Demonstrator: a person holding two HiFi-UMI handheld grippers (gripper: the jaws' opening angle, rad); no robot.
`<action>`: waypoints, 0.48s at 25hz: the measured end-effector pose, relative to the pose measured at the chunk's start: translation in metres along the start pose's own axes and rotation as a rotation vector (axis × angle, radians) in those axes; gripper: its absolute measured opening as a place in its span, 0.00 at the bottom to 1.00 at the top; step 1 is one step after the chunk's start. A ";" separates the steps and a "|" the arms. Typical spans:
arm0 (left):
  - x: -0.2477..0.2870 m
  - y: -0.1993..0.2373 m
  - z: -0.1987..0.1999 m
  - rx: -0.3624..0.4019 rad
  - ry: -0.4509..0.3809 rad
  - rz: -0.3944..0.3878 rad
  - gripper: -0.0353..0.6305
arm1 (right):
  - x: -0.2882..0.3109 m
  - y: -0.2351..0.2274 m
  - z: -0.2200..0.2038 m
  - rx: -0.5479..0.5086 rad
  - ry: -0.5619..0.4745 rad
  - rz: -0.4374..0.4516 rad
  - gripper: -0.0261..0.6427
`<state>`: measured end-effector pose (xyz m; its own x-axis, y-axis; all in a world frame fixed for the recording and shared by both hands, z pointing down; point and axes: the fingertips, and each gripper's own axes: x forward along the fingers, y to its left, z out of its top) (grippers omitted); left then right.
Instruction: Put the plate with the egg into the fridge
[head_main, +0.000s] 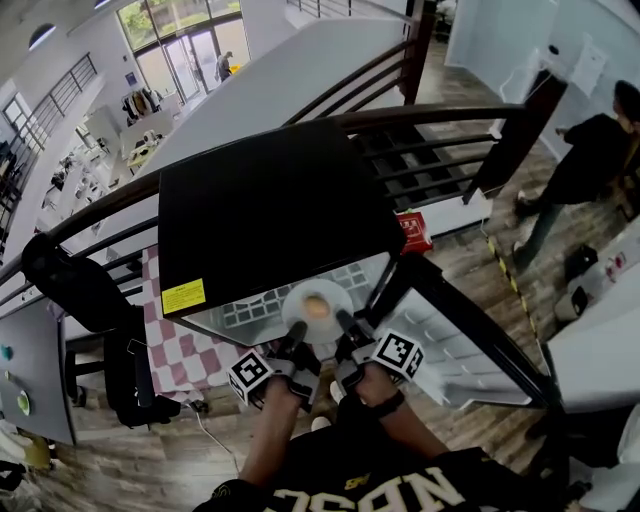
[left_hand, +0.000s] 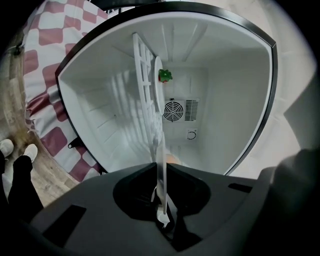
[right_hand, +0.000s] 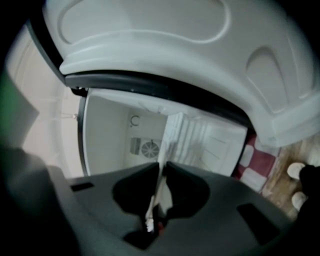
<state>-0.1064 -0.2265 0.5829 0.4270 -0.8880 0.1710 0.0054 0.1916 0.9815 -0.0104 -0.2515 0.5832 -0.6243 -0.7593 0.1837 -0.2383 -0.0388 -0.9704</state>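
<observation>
In the head view, a small black-topped fridge (head_main: 270, 205) with a yellow label stood with its door (head_main: 440, 340) swung open to the right, baring a white interior and a white wire shelf (head_main: 250, 312). A red-and-white checkered cloth (head_main: 185, 350) lay under it on the left, a dark metal railing (head_main: 420, 120) ran behind, and a person in dark clothes (head_main: 585, 165) stood well apart at the right. A round white plate (head_main: 300, 298) carrying a pale orange egg (head_main: 315, 307) sat at the fridge's mouth over the front of the shelf, with the left gripper (head_main: 298, 328) and the right gripper (head_main: 343, 320) both at its near rim. In the left gripper view, the plate (left_hand: 160, 150) showed edge-on just beside the wire shelf (left_hand: 145, 80); a round fan grille (left_hand: 174, 110) and a small green-and-red thing (left_hand: 165, 75) sat at the back wall, and the left gripper (left_hand: 162, 215) had its jaws clamped on the plate's rim. In the right gripper view, the door's white inner liner (right_hand: 150, 40) hung close over the opening, the fan grille (right_hand: 149, 149) and the checkered cloth (right_hand: 260, 165) showed beyond, and the right gripper (right_hand: 152, 220) was likewise pinched tight on the plate (right_hand: 160, 172). Whether the plate touched the shelf could not be told.
</observation>
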 end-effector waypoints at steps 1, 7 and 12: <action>0.002 0.003 0.001 0.001 0.001 0.004 0.13 | 0.001 -0.002 0.001 0.000 0.001 -0.006 0.11; 0.011 0.014 0.007 -0.011 -0.005 0.010 0.12 | 0.008 -0.009 0.005 0.019 -0.017 -0.026 0.11; 0.018 0.017 0.009 -0.025 -0.017 0.025 0.12 | 0.012 -0.015 0.007 0.013 -0.018 -0.051 0.11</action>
<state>-0.1073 -0.2430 0.6039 0.4121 -0.8895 0.1972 0.0176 0.2241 0.9744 -0.0090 -0.2651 0.5990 -0.5978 -0.7678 0.2306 -0.2599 -0.0866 -0.9618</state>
